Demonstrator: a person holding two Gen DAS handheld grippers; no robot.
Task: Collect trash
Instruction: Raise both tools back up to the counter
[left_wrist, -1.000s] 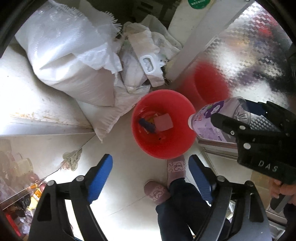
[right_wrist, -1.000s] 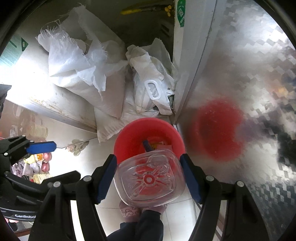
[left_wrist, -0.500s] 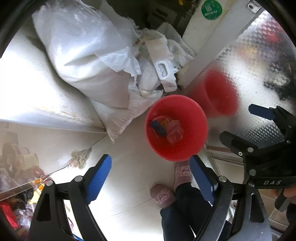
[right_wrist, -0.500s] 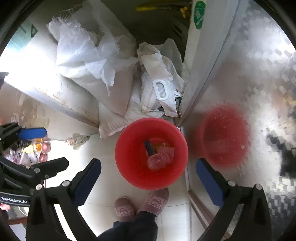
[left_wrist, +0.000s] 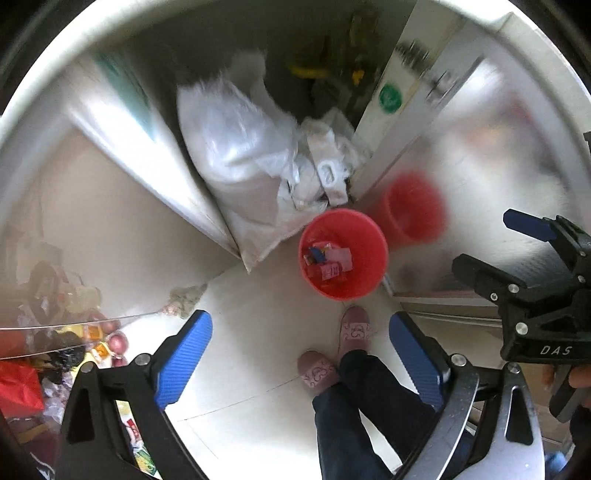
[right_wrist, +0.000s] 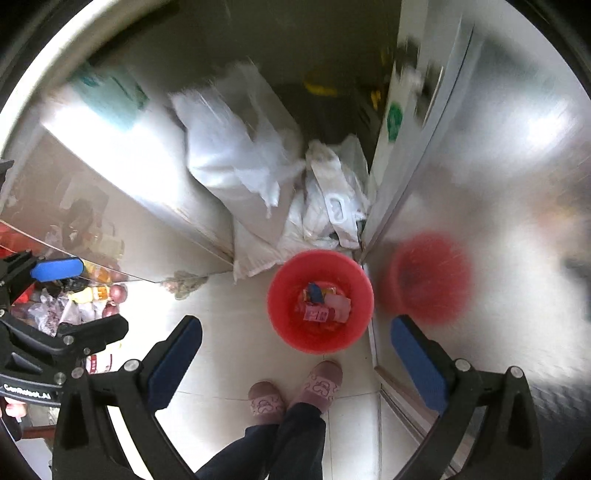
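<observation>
A red bucket (left_wrist: 373, 236) stands on the pale floor far below both grippers; in the right wrist view the bucket (right_wrist: 280, 321) is just above centre. Inside lie pink wrappers, a blue piece and other trash (left_wrist: 328, 260) (right_wrist: 325, 304). My left gripper (left_wrist: 301, 350) points straight down, its jaws opening, with only floor and the person's feet between the blue pads. My right gripper (right_wrist: 295, 354) is open wide and holds nothing. The right gripper (left_wrist: 535, 254) also shows at the right edge of the left wrist view, and the left gripper (right_wrist: 55, 295) at the left of the right wrist view.
White woven sacks (left_wrist: 236, 162) lean in the corner behind the bucket. A shiny metal door (right_wrist: 480, 184) on the right mirrors the bucket as a red blur. The person's pink slippers (right_wrist: 291, 395) stand just in front. A glass tabletop (left_wrist: 74, 325) with clutter lies at left.
Both grippers have risen, so the bucket looks smaller. The right gripper let go of a clear plastic bottle, which dropped into the bucket, and its jaws spread wide.
</observation>
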